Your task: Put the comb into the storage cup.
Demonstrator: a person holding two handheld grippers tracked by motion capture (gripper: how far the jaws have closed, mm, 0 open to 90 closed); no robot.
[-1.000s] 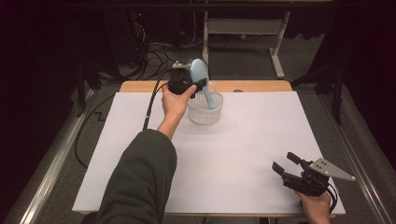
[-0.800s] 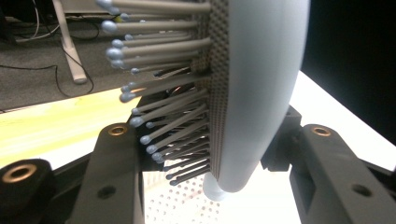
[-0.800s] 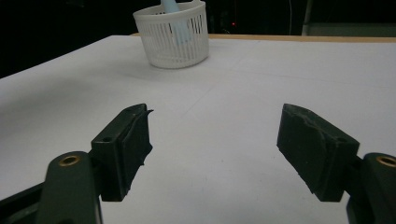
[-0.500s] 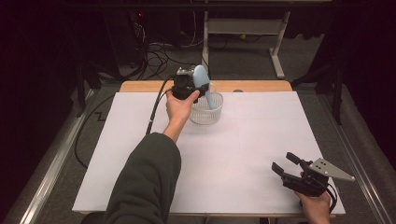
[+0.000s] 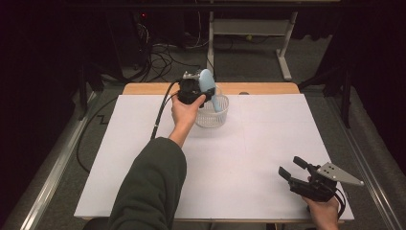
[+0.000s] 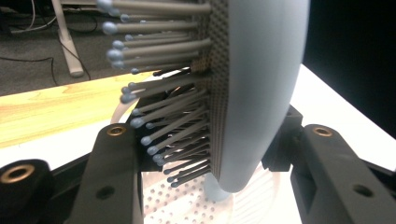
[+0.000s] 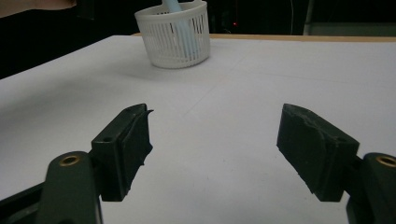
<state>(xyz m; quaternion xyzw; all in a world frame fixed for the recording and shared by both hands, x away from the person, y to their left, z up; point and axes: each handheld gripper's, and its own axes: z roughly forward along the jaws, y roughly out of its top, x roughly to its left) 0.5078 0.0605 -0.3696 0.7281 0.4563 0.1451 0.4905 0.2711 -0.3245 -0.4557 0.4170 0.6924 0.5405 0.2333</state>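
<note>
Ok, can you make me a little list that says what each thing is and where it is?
held thing: pale blue hairbrush, head up, handle end down in the basket
container: white plastic basket, round, slotted sides, near the table's far edge
left gripper: shut on the hairbrush head, above the basket
right gripper: jaws open, nothing between them, at the near right corner
surface: white table, with a wooden strip along the far edge

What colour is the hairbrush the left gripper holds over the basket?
The hairbrush is pale blue, with grey bristles tipped in blue; the left gripper view shows it best.
</note>
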